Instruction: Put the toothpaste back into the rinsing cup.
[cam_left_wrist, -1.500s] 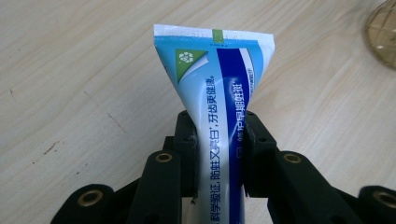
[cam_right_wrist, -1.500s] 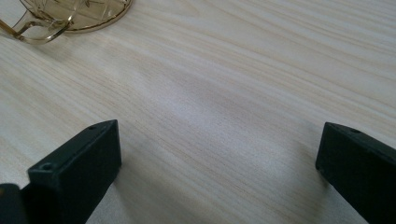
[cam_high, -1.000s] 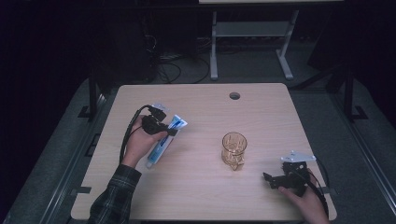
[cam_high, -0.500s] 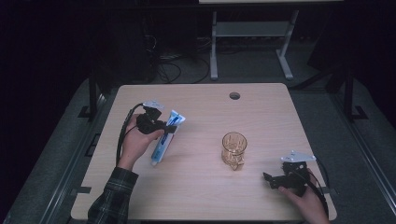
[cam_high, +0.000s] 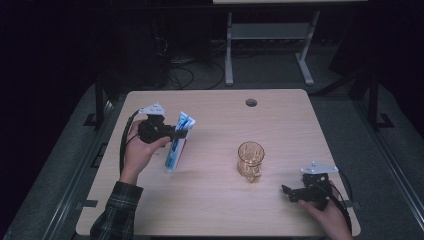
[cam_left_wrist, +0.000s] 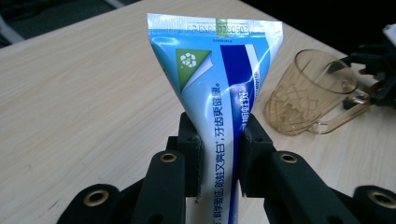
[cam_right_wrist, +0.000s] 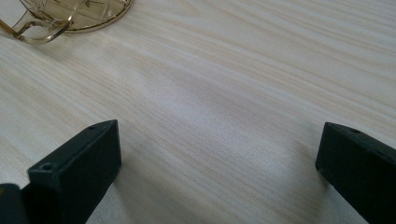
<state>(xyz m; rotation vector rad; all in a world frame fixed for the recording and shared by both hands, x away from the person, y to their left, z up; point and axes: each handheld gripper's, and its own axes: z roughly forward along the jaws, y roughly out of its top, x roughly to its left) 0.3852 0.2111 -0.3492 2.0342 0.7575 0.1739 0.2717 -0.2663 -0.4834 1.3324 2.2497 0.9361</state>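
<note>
A blue and white toothpaste tube (cam_high: 178, 141) hangs tilted above the left side of the wooden table (cam_high: 220, 115), its crimped end up and its cap end near the tabletop. My left gripper (cam_high: 180, 133) is shut on the tube's upper part; in the left gripper view both pads press the tube (cam_left_wrist: 219, 116) from either side. An amber plastic cup (cam_high: 250, 161) with a handle stands at the table's middle right, also seen as the cup (cam_left_wrist: 309, 95) beyond the tube. My right gripper (cam_high: 290, 192) rests near the front right edge, open, nothing between its jaws (cam_right_wrist: 219, 172).
A round cable hole (cam_high: 251, 102) lies near the table's far edge. A metal stand and cables sit on the dark floor behind the table. The cup's base (cam_right_wrist: 79, 14) shows at the top left of the right gripper view.
My left gripper has lifted the toothpaste tube off the table and carried it slightly up and right, standing it more upright. The right gripper has stayed put.
</note>
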